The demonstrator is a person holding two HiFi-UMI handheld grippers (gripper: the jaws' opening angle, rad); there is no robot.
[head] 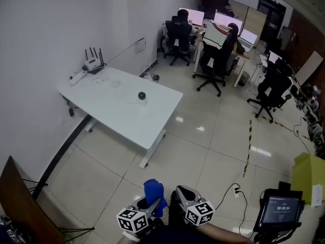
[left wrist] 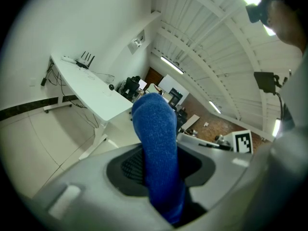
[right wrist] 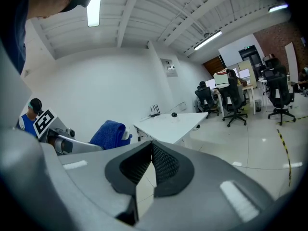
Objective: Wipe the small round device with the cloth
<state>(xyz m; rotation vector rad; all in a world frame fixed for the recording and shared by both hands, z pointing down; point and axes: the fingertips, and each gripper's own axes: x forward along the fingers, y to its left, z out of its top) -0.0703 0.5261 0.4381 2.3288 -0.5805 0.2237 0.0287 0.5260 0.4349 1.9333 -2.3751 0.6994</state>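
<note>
Small round device point(head: 141, 95) on table point(head: 127, 120), router point(head: 93, 64) at corner; left hand-held gripper point(left wrist: 159, 173) clamps cloth point(left wrist: 155, 134), right hand-held gripper point(right wrist: 151, 170) closed, empty.

The left gripper point(left wrist: 159, 177) clamps a blue cloth point(left wrist: 156, 143) upright.

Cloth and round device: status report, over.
Left gripper shut on blue cloth; right gripper shut, empty. Round device on white table, far ahead, untouched. Only bare floor between.
</note>
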